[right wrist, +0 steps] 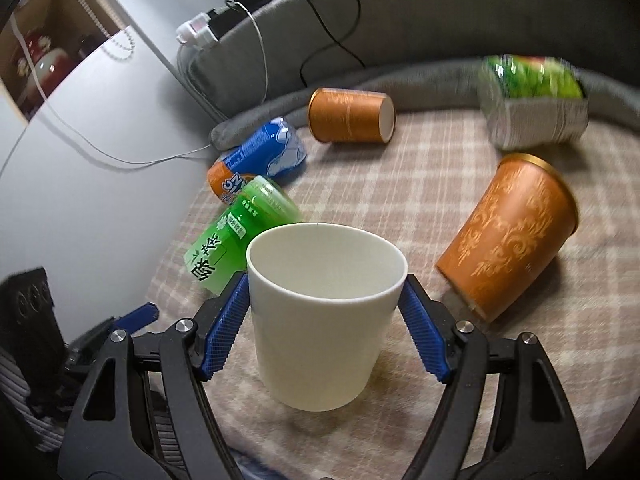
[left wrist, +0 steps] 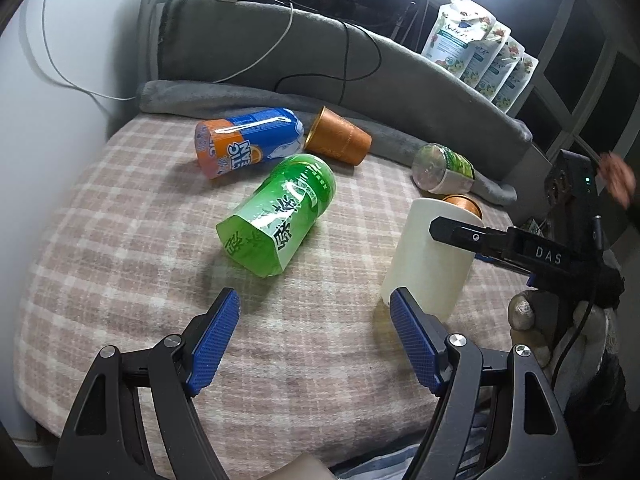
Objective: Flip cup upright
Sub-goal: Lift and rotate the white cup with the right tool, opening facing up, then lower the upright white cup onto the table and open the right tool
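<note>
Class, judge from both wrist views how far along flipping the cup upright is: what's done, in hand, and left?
Done: the white cup stands mouth-up on the checked blanket.
In hand: the right gripper brackets it, pads at its sides; contact looks light, so whether it grips is unclear. The left gripper is open, holding nothing.
Left: release and withdraw. Two orange patterned cups lie on their sides.

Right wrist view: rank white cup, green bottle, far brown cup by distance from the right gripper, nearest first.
1. White cup: upright between the fingers of the right gripper.
2. Green bottle: lying just behind the cup, to the left.
3. Far brown cup: on its side at the back, near the grey cushion.
</note>
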Demonstrator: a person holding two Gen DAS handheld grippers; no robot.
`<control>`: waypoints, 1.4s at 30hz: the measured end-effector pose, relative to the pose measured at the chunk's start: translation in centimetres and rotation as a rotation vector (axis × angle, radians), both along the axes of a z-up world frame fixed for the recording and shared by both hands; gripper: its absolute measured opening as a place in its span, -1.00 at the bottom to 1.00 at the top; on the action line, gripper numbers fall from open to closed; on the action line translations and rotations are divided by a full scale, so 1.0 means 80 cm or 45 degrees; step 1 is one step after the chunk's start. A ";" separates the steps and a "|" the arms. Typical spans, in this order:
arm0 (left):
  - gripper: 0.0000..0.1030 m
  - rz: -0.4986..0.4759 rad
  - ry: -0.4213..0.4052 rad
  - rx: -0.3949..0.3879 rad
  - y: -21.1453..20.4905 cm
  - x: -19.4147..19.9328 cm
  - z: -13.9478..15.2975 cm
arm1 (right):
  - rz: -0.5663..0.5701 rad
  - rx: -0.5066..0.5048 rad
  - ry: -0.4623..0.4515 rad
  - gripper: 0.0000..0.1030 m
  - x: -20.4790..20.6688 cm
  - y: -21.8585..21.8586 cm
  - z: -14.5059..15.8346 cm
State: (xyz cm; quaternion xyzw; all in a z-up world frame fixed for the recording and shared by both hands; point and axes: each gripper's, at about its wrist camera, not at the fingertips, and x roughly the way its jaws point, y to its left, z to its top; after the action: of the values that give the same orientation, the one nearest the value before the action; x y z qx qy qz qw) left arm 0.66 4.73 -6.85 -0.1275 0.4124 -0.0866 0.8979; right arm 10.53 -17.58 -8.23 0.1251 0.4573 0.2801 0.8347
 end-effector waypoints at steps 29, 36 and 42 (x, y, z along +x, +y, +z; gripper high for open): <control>0.50 -0.016 -0.045 0.019 -0.014 -0.004 0.011 | 0.009 -0.301 -0.388 0.51 -0.040 0.031 0.017; 0.50 -0.015 -0.058 0.015 -0.013 -0.010 0.014 | 0.032 -0.381 -0.467 0.51 -0.051 0.043 0.014; 0.50 -0.006 -0.063 0.015 -0.009 -0.014 0.015 | 0.033 -0.399 -0.493 0.51 -0.060 0.046 0.013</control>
State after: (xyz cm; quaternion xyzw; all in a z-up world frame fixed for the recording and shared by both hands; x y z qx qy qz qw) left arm -0.47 4.01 -5.66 -0.1192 0.3906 -0.0894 0.9084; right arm 5.77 -13.87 -7.18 -0.0679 0.3282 0.2351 0.9124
